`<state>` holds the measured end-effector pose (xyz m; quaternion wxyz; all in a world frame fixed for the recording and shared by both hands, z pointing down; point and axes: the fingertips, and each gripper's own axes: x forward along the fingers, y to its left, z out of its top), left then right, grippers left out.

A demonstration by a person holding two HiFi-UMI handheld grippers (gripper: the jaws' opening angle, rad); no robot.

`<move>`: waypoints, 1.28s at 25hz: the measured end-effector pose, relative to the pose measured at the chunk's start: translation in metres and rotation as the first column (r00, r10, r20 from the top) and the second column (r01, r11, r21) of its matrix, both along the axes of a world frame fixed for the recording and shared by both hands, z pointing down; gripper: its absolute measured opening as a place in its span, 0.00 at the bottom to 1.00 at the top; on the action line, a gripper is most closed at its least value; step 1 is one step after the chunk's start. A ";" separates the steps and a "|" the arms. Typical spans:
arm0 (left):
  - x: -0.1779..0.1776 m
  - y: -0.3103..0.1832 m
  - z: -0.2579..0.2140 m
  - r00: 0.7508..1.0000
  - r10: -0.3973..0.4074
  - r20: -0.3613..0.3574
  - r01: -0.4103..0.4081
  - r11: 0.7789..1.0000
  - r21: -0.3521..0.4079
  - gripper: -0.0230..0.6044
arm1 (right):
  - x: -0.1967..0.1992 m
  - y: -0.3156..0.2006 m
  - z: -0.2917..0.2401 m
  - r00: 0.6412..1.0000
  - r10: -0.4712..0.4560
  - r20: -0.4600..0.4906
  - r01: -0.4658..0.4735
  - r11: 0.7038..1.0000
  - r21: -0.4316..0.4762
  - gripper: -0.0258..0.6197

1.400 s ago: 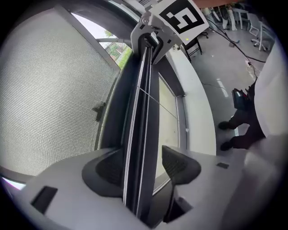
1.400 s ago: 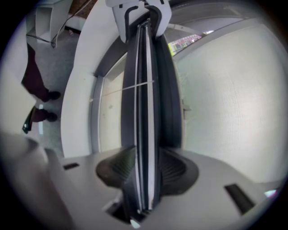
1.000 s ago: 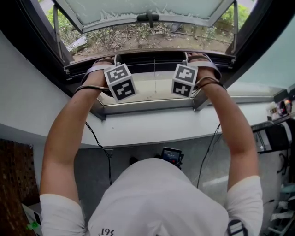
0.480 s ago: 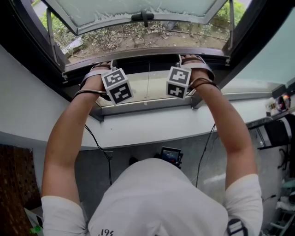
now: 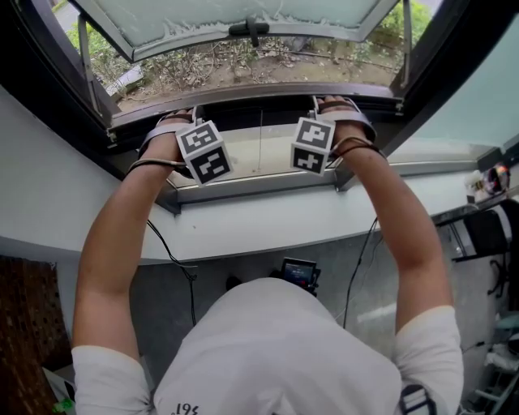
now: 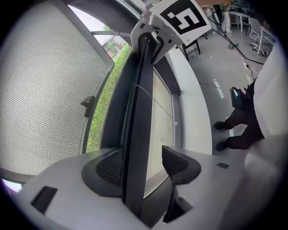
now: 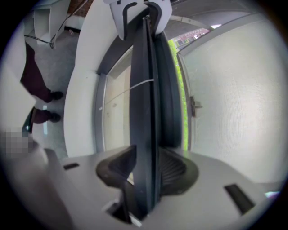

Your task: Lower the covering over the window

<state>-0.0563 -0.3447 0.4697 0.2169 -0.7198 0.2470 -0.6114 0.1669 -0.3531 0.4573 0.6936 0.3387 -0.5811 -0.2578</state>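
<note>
**Two grippers on the covering's bottom rail**

Head view: both forearms reach straight ahead over the white sill [image 5: 268, 223], elbows nearly straight and wrists level. The left gripper [image 5: 172, 121] and the right gripper [image 5: 340, 109] meet the dark bottom rail [image 5: 243, 112] of the covering well apart, each some way in from its end. The rail lies across the opening, close to the lower window frame [image 5: 259, 182]. A thin cord [image 5: 261, 138] hangs between the grippers. Beyond, the sash [image 5: 243, 20] stands pushed outward. Dark side posts of the frame hem in the rail ends. How much drop remains under the rail cannot be read here, and the covering's fabric cannot be made out.

Left gripper view: the left gripper [image 6: 141, 164] has the bottom rail [image 6: 139, 112] between its jaws. One pad lies against the rail, while the other finger stands off with a strip of light showing, so nothing is clamped. The sash [image 6: 45, 90] shows on one side, the pale sill [image 6: 193, 108] on the other.

Right gripper view: the right gripper [image 7: 150, 164] is clamped on the bottom rail [image 7: 144, 90], a jaw pressed to each face. The rail runs away to the far gripper, and the sash [image 7: 238, 90] lies beyond it.
</note>
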 end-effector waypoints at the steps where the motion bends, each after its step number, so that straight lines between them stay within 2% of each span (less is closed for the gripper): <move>1: 0.000 0.000 0.000 1.000 0.001 0.002 -0.001 1.000 0.001 0.46 | 0.000 0.000 0.000 1.000 0.001 0.001 -0.001 1.000 0.001 0.28; 12: -0.001 -0.002 0.000 1.000 -0.001 0.007 0.001 1.000 0.005 0.46 | -0.001 -0.001 0.000 1.000 0.003 0.028 -0.003 1.000 0.005 0.28; 23: -0.001 0.000 0.005 0.999 0.015 0.052 -0.015 1.000 0.006 0.46 | 0.001 0.001 0.007 0.999 0.003 -0.038 -0.002 1.000 0.017 0.28; 28: -0.001 -0.002 0.005 0.999 0.012 0.040 -0.013 1.000 0.015 0.46 | 0.001 -0.002 0.008 0.999 0.006 -0.040 -0.005 1.000 0.030 0.28; 32: 0.001 -0.002 0.002 1.000 0.001 -0.010 -0.001 1.000 0.018 0.46 | 0.002 -0.005 0.007 0.999 0.017 -0.050 -0.015 0.999 0.045 0.28</move>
